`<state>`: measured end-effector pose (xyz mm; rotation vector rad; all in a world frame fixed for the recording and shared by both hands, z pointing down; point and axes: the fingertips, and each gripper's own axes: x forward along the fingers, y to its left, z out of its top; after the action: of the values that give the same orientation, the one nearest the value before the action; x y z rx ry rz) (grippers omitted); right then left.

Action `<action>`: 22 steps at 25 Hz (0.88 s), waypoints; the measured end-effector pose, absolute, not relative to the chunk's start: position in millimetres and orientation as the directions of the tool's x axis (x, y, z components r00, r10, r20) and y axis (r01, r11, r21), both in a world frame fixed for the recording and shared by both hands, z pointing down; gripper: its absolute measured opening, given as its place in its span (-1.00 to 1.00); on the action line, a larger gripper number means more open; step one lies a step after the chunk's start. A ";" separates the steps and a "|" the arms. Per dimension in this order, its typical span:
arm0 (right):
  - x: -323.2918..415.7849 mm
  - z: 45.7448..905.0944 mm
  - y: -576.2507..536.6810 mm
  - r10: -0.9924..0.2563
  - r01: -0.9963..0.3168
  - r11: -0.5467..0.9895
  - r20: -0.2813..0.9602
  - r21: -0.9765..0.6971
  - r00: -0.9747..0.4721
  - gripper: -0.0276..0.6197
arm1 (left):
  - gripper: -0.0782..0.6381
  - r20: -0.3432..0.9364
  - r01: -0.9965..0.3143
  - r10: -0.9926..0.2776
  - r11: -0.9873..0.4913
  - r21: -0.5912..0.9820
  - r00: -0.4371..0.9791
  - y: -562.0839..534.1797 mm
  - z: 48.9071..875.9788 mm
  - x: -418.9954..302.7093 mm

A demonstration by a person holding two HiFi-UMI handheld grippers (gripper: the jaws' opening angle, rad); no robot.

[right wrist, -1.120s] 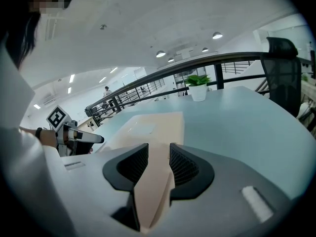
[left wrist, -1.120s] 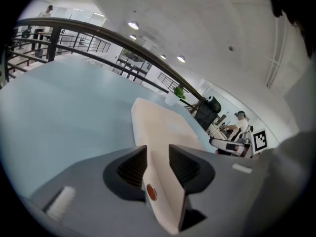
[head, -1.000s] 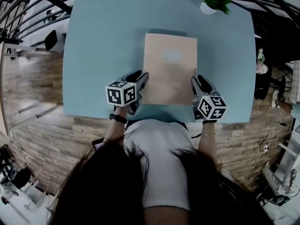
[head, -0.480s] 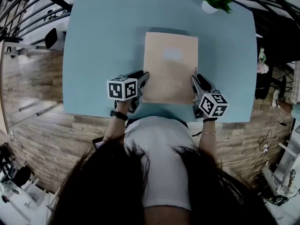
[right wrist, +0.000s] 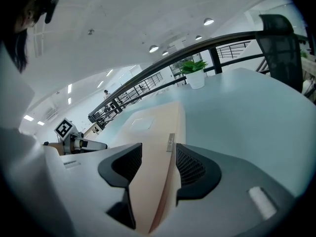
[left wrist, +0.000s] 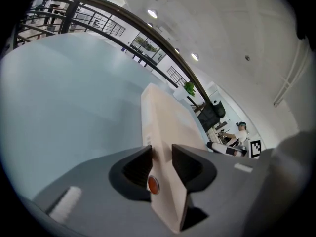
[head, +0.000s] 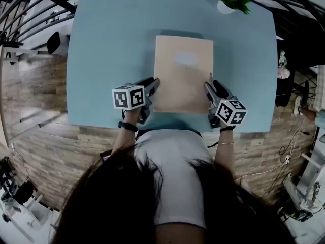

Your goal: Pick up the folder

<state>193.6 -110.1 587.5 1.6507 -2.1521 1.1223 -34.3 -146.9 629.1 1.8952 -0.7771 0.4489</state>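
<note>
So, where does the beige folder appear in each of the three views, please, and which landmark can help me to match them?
Head view: the folder lies at the picture's centre, on the blue table.
Left gripper view: the folder runs from bottom centre up towards the middle.
Right gripper view: the folder runs from bottom centre up, slightly left of the middle.
Shared landmark: the potted plant, standing beyond the folder's far end.

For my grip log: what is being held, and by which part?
Nothing looks clamped: the beige rectangular card folder has its long edges between open jaws: left gripper, just closing slightly; right gripper, just opening.
</note>
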 end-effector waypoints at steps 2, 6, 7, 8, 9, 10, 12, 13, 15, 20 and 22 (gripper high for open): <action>196.6 592.4 -108.9 -0.728 -0.882 0.070 0.580 -0.466 -0.365 -0.25 | -0.28 0.600 -0.677 -0.317 -0.283 0.680 0.735 -145.9 631.0 -34.7; 199.6 608.8 -106.0 -0.687 -0.810 0.043 0.572 -0.584 -0.449 -0.09 | -0.28 0.589 -0.669 -0.322 -0.275 0.691 0.741 -146.5 630.8 -35.6; 199.7 613.1 -105.6 -0.674 -0.787 0.036 0.566 -0.616 -0.475 -0.06 | -0.28 0.593 -0.675 -0.329 -0.276 0.684 0.735 -147.6 629.8 -37.4; 200.2 617.3 -105.0 -0.660 -0.767 0.029 0.564 -0.641 -0.496 -0.03 | -0.28 0.597 -0.682 -0.336 -0.276 0.677 0.729 -148.8 629.0 -39.3; 201.0 621.4 -104.2 -0.645 -0.751 0.023 0.564 -0.660 -0.516 -0.01 | -0.28 0.594 -0.680 -0.337 -0.276 0.679 0.730 -148.9 629.4 -39.5; 200.6 625.0 -103.3 -0.627 -0.734 0.022 0.562 -0.679 -0.539 0.01 | -0.28 0.585 -0.670 -0.333 -0.274 0.690 0.740 -148.1 630.7 -37.9; 194.2 628.2 -101.5 -0.588 -0.682 0.026 0.540 -0.731 -0.602 0.03 | -0.28 0.572 -0.653 -0.322 -0.273 0.706 0.754 -146.4 632.0 -35.1; 191.1 629.1 -100.4 -0.568 -0.659 0.027 0.532 -0.751 -0.629 0.03 | -0.28 0.571 -0.651 -0.320 -0.273 0.708 0.756 -145.9 631.7 -34.6; 187.6 632.6 -98.2 -0.529 -0.627 0.023 0.523 -0.778 -0.668 0.04 | -0.28 0.571 -0.650 -0.319 -0.271 0.710 0.757 -145.1 631.1 -34.3; 188.1 632.3 -99.8 -0.492 -0.536 0.005 0.464 -0.844 -0.736 0.05 | -0.28 0.565 -0.643 -0.314 -0.268 0.718 0.762 -145.6 630.7 -33.0; 190.8 631.6 -101.6 -0.490 -0.490 -0.007 0.430 -0.872 -0.758 0.04 | -0.28 0.565 -0.642 -0.313 -0.268 0.719 0.763 -146.0 630.6 -32.3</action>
<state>190.8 -101.6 631.6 1.0923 -2.2130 1.9436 -32.3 -146.0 630.6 1.8696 -0.7326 0.3768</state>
